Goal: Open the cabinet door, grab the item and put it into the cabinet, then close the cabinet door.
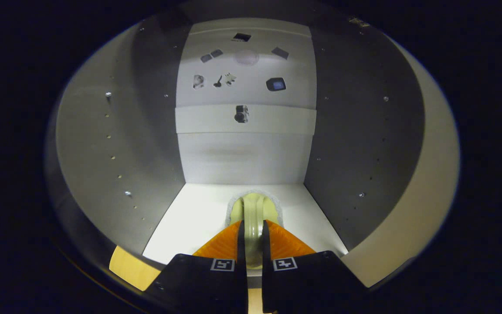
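Observation:
I look straight into the open cabinet (242, 157), a white box with grey side walls and a white floor (190, 218). My gripper (253, 226) reaches in over the front of that floor. Its orange fingers (220, 246) press from both sides on a pale green cup (254, 209), seen edge-on by its rim and handle. The cup sits low over the cabinet floor, just past the front edge; whether it touches the floor I cannot tell. The cabinet door is hidden from this angle.
The cabinet's back wall (244, 87) carries several small dark stickers and a shelf-like ledge (244, 120). Both side walls (116, 144) have rows of small peg holes. A strip of light wooden surface (129, 270) shows below the cabinet's front left corner.

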